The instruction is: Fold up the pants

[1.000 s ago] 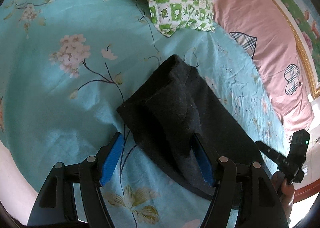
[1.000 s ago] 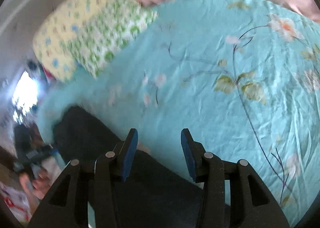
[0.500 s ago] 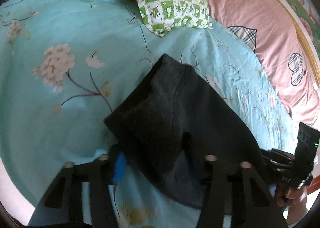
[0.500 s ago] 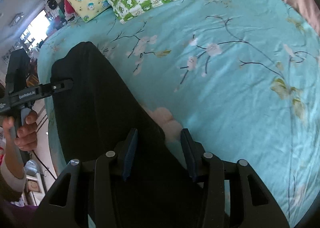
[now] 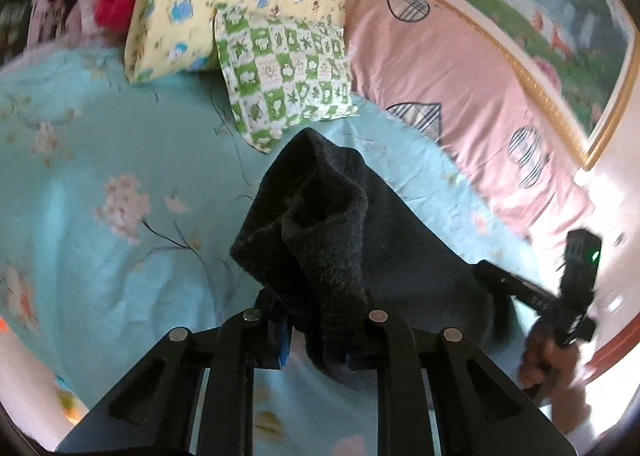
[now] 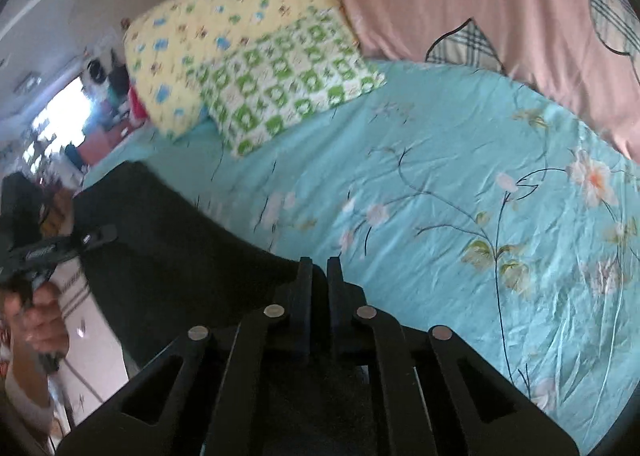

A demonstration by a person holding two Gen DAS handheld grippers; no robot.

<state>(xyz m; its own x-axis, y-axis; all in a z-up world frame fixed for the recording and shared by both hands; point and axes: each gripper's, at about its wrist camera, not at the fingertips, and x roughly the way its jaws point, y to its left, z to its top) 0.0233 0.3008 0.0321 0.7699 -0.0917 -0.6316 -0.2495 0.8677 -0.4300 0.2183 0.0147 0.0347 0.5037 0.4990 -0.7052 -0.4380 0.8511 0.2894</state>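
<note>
You are looking at dark charcoal, fuzzy-knit pants point(image 5: 332, 240) bunching into a raised fold at one end, their length stretching across the turquoise floral bedsheet point(image 5: 100, 159) below the pillows.

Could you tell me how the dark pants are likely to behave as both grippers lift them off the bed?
The pants look floppy: they bunch and droop where the left gripper clamps them. Their fuzzy, thick knit suggests some weight, so the span toward the right gripper will probably sag. That texture likely resists slipping from the closed jaws.
</note>
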